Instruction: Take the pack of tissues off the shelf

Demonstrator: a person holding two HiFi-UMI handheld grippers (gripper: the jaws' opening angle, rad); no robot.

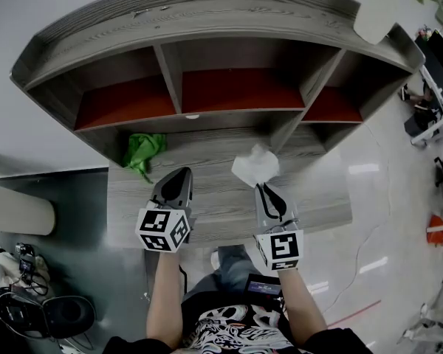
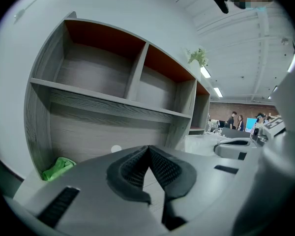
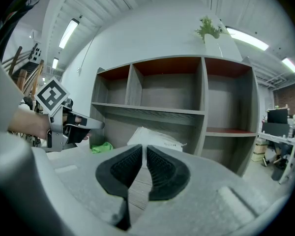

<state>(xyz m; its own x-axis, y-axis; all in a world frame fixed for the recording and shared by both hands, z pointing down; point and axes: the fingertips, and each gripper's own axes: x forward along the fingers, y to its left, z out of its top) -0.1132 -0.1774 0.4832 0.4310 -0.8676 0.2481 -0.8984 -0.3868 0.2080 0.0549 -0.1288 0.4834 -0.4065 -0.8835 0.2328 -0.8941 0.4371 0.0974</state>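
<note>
The white pack of tissues [image 1: 255,166] hangs over the wooden ledge [image 1: 214,205], in front of the shelf unit's [image 1: 207,21] lower middle bay. My right gripper [image 1: 263,187] is shut on its near edge. In the right gripper view the pack [image 3: 155,136] sits just beyond the nearly touching pads, right gripper [image 3: 143,149]. My left gripper [image 1: 179,177] hovers to the left of it, shut and holding nothing. Its tips meet in the left gripper view, left gripper [image 2: 148,149].
A crumpled green cloth [image 1: 142,150] lies in the lower left bay, also seen as the green cloth [image 2: 58,167]. The upper bays with red backs [image 1: 240,87] hold nothing. A white plant pot [image 1: 380,6] stands on the unit's top right. Office chairs and desks are at the far right.
</note>
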